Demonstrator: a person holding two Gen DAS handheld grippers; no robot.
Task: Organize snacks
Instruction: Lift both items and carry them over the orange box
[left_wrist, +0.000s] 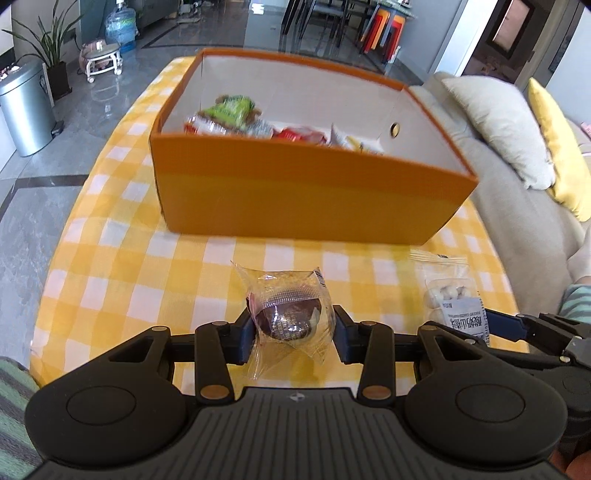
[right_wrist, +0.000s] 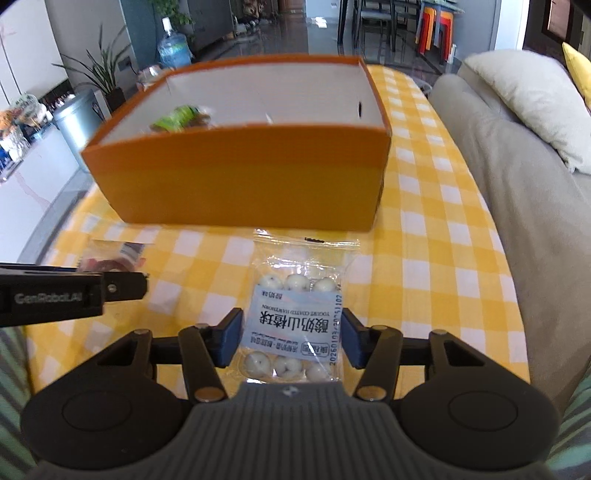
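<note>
Snacks are split between the orange box (left_wrist: 303, 192), where several wrapped packets already lie, and the 2 claws held just in front of it above the yellow-checked counter (left_wrist: 122, 266). The left claw (left_wrist: 293, 328) is closed partway on a chocolate ball in a clear wrapper (left_wrist: 290, 319), its pads pressing the round sides; the piece looks light and firm, the loose film crinkly and slick. The right claw (right_wrist: 291, 338) grips a clear bag of yogurt-coated hawthorn balls (right_wrist: 295, 314) across its labelled middle. That bag seems light and floppy, its contents likely to shift, so a mid-bag hold suits it.
</note>
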